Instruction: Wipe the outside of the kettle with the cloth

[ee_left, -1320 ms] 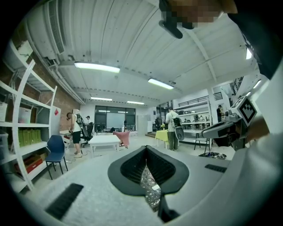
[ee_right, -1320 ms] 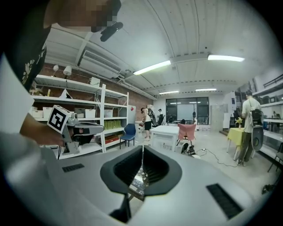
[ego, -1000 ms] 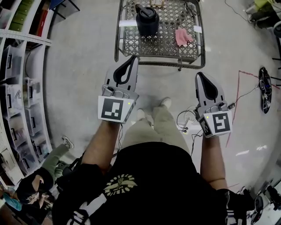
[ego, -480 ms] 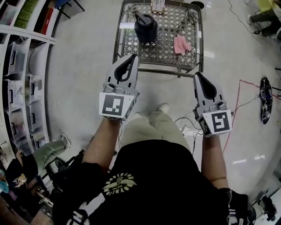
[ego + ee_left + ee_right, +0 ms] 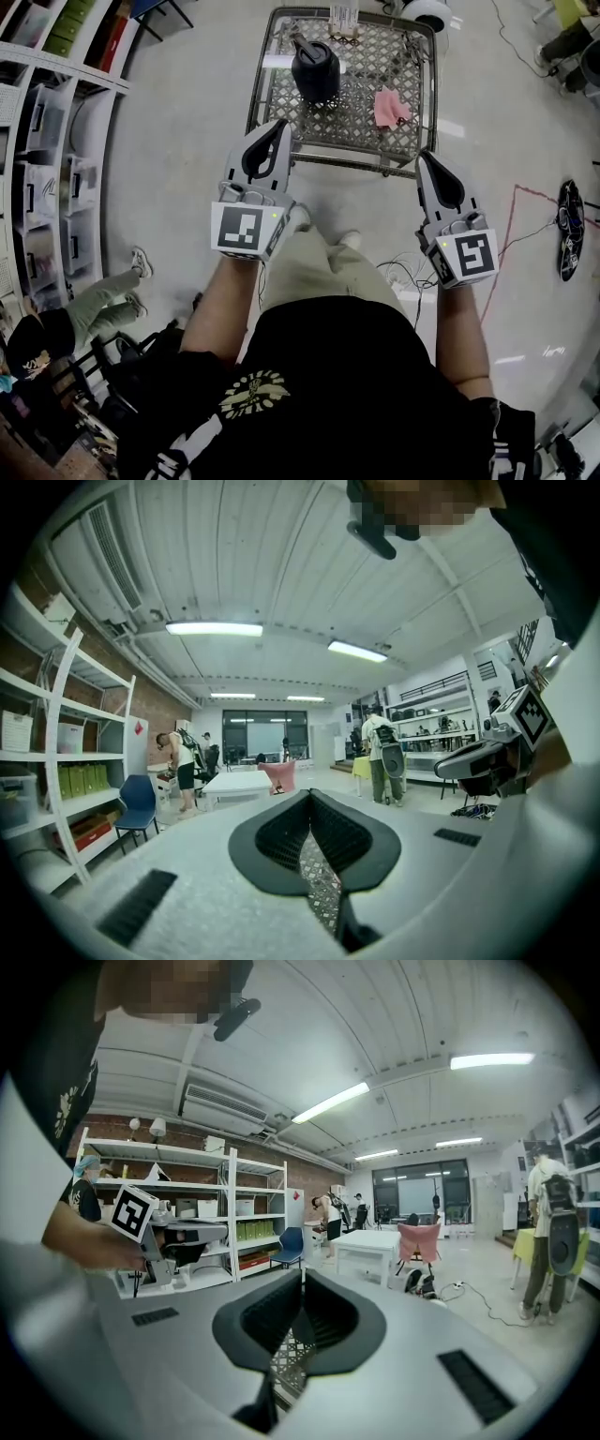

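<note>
The person has stepped closer to the mesh worktop (image 5: 361, 70) than a second ago. One shoe (image 5: 300, 217) is now ahead of the other, where before they were nearly side by side.

The left hand-held gripper (image 5: 282, 125) is clenched, tips pressed together with nothing between them. It reaches over the worktop's near edge. The right hand-held gripper (image 5: 421, 156) is clenched and empty too. Its tip now overlaps the worktop's near right corner, whereas a second ago it stood short of that edge. In both gripper views the metal lattice shows through the slit under the joined tips.

The black kettle (image 5: 316, 67) stands upright on the worktop, ahead of the left hand-held gripper and a little to its right, well apart from it. The pink cloth (image 5: 389, 107) lies crumpled on the lattice ahead of the right hand-held gripper and slightly to its left. It is nearer than the kettle and nothing touches it. Kettle and cloth sit apart from each other, in the same places on the worktop as before.
</note>
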A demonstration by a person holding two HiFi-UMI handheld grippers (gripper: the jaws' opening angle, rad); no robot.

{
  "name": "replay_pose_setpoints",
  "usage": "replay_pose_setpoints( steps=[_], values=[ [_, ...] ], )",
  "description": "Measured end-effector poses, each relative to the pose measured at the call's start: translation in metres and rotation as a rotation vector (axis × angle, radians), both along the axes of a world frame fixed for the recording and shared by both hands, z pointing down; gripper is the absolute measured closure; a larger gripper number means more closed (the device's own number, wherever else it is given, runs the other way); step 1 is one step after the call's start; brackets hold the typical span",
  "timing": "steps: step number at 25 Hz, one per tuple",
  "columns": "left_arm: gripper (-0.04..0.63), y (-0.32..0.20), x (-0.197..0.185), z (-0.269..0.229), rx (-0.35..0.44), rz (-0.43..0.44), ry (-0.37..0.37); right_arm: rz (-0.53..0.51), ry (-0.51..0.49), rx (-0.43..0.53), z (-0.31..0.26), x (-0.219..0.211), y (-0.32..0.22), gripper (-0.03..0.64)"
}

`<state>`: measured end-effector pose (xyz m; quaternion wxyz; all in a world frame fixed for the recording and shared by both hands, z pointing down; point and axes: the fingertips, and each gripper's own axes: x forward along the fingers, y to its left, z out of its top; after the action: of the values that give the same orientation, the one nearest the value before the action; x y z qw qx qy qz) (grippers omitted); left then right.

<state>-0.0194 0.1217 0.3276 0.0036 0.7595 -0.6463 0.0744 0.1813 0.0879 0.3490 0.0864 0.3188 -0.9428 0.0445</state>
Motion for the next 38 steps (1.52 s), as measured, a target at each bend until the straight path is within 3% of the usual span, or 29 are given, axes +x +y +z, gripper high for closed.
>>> replay_pose_setpoints(
  steps=[14, 30, 38],
  values=[
    [0.588, -0.046, -0.018, 0.002, 0.003, 0.037, -0.002, 0.04, -0.007, -0.001, -0.002, -0.02, -0.04, 0.604],
    [0.588, -0.149, -0.063, 0.021, -0.047, 0.094, -0.035, 0.116, -0.011, -0.053, 0.017, -0.067, -0.126, 0.603],
    [0.588, -0.201, -0.07, 0.037, -0.052, 0.176, -0.013, 0.16, 0.001, -0.088, 0.028, -0.086, -0.157, 0.603]
  ],
)
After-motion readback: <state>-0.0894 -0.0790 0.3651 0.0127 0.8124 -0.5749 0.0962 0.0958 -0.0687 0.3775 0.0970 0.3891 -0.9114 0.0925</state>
